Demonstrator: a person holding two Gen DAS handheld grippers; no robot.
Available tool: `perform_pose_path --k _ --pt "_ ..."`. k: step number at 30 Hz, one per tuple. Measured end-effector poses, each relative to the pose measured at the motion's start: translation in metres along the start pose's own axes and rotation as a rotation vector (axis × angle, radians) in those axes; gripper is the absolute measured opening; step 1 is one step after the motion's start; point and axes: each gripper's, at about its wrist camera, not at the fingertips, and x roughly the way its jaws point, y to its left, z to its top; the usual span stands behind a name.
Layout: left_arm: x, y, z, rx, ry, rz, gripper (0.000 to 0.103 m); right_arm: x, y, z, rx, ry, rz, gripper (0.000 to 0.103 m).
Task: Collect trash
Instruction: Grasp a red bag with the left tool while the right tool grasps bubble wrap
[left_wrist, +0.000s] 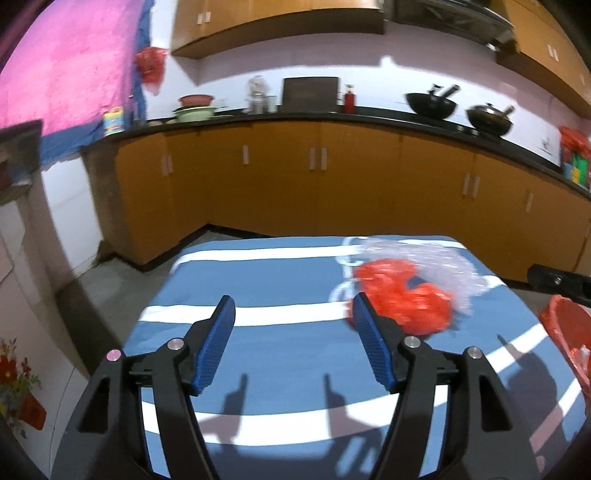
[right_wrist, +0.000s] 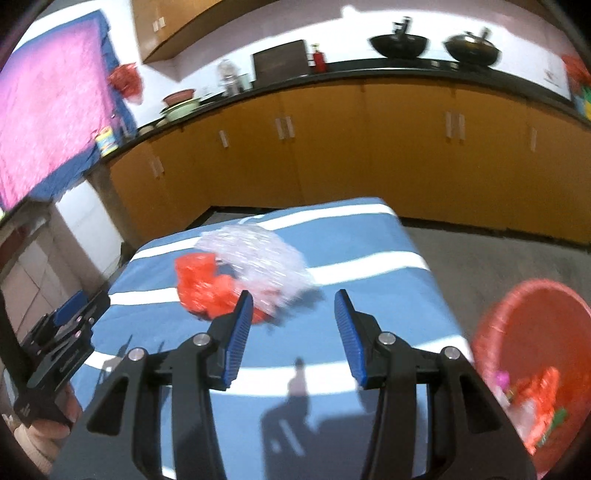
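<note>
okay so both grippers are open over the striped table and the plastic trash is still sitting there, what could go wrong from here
1. The red plastic bag and the clear plastic wrap lie bunched together; a pinch by the right gripper may lift only one.
2. The red bin sits off the table's edge, so light plastic could slip out on the way across.
3. The left gripper is near the same pile; the two could collide.

My left gripper (left_wrist: 293, 314) and right gripper (right_wrist: 293, 308) share one build: matte black angular arms with triangular cut-outs, round silver pivot screws, and ribbed blue pads (left_wrist: 218, 347) lining each finger. Bare skin of my hand (right_wrist: 40, 439) shows beneath the left unit's black body.
</note>
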Motion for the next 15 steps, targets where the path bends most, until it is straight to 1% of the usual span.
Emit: perform_pose_path --k 3,5,6,7,9,12,14,15 --pt "0.005 0.015 -0.001 -0.033 0.002 0.017 0.068 0.025 0.020 0.010 -0.031 0.016 -0.009 0.046" --pt "0.007 0.027 -0.002 -0.054 0.003 0.027 0.070 0.041 0.032 0.015 -0.061 0.026 -0.028 0.049" --pt "0.008 0.032 -0.002 -0.071 0.003 0.030 0.070 0.049 0.036 0.016 -0.081 0.032 -0.037 0.052" --pt "0.008 0.035 -0.002 -0.082 0.004 0.032 0.071 0.055 0.040 0.017 -0.098 0.039 -0.047 0.055" --pt "0.010 0.040 -0.002 -0.102 0.008 0.032 0.071 0.064 0.047 0.017 -0.123 0.050 -0.064 0.056" --pt "0.013 0.041 -0.001 -0.113 0.012 0.026 0.072 0.080 0.049 0.019 -0.140 0.074 -0.103 0.056" --pt "0.016 0.039 -0.001 -0.116 0.016 0.016 0.072 0.089 0.044 0.018 -0.130 0.098 -0.120 0.055" --pt "0.017 0.036 0.000 -0.117 0.017 0.007 0.072 0.092 0.041 0.016 -0.126 0.113 -0.132 0.045"
